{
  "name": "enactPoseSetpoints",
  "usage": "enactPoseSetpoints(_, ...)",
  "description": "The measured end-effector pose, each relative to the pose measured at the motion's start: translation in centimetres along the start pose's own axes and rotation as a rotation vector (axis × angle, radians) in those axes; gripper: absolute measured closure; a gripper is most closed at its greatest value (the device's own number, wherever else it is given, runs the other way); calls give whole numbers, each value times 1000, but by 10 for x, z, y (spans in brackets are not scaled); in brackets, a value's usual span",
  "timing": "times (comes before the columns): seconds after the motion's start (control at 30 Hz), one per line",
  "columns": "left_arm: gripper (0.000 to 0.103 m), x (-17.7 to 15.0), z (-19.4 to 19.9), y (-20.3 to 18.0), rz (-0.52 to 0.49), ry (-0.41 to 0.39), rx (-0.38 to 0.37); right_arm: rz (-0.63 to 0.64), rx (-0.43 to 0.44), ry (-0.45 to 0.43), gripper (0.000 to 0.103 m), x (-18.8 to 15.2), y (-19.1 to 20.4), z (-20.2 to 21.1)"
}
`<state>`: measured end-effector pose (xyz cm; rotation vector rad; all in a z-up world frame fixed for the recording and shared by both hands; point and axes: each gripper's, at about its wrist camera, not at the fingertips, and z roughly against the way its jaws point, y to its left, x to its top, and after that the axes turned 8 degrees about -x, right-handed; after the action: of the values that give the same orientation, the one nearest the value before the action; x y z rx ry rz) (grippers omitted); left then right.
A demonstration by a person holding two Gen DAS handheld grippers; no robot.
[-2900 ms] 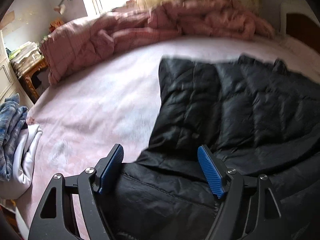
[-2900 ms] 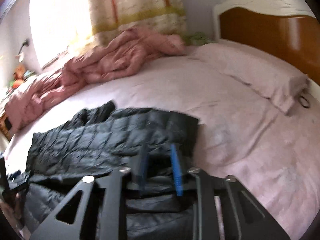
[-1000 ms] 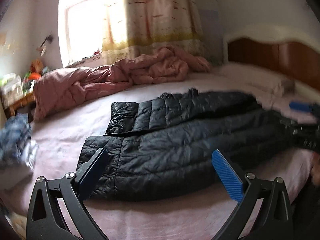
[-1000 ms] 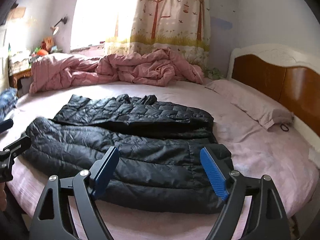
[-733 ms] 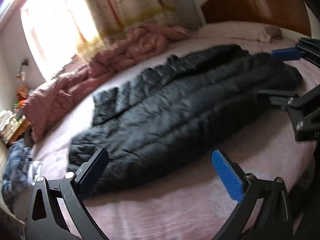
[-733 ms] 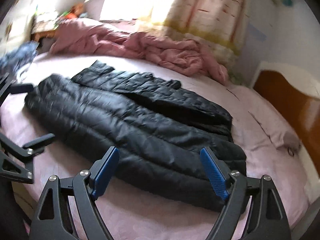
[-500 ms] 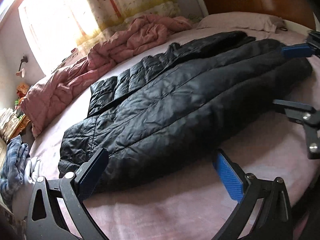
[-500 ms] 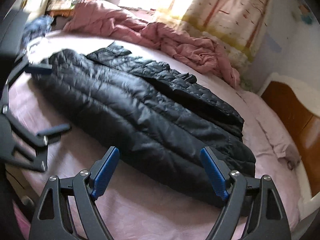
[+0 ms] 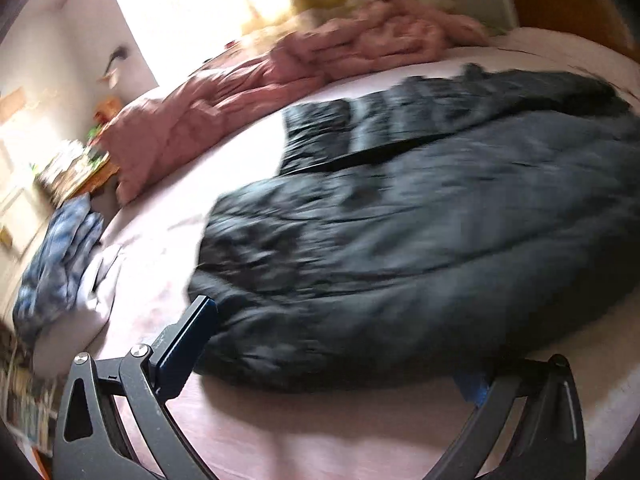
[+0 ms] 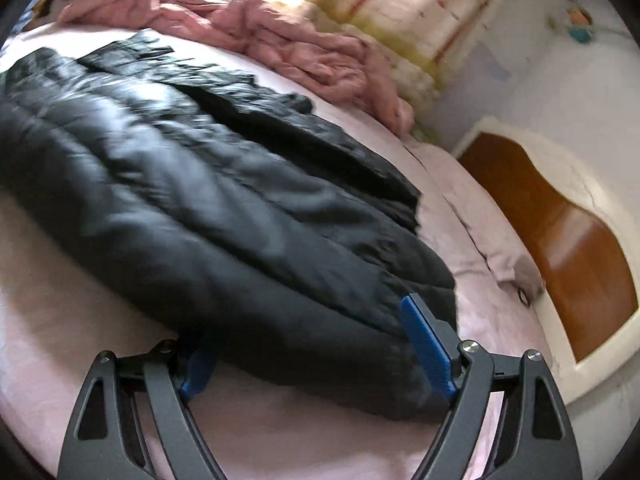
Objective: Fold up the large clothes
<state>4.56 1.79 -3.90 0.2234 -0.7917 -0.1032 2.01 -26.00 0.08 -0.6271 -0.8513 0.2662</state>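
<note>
Your jacket (image 9: 420,232) lies lengthwise on the bed (image 9: 320,440), near its front edge. Quilt (image 9: 280,72) is bunched behind it; headboard (image 10: 560,232) sits right, clothes pile (image 9: 64,264) left.

A rumpled pink quilt (image 9: 280,80) lies bunched along the far edge of the bed (image 9: 168,184), which has a pale pink sheet. A patterned curtain (image 10: 424,12) hangs by the bright window (image 9: 192,12). The wooden headboard (image 10: 560,240) has a white frame. A blue checked garment (image 9: 56,256) lies on a white one (image 9: 96,288) beside a cluttered side table (image 9: 76,168).
</note>
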Motion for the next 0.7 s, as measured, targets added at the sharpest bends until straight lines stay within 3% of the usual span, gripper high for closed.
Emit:
enactPoseSetpoints(0.17,0,2,-5,26,98,-9,-6,-71,-57,27,18,-2,-23,-12)
enactPoseSetpoints(0.43,0,5,29,26,86,-203,45,-258,27,39,18,-2,-63,-15)
enactPoseSetpoints(0.5,0,4,35,21,45,-250,76,-282,47,44,18,-1,-66,-16)
enactPoseSetpoints(0.6,1,3,39,9,-26,-272,61,-290,58,43,18,-1,-68,-17)
enactPoseSetpoints(0.7,10,0,38,-4,-86,-271,43,-278,59,37,21,-1,-65,-15)
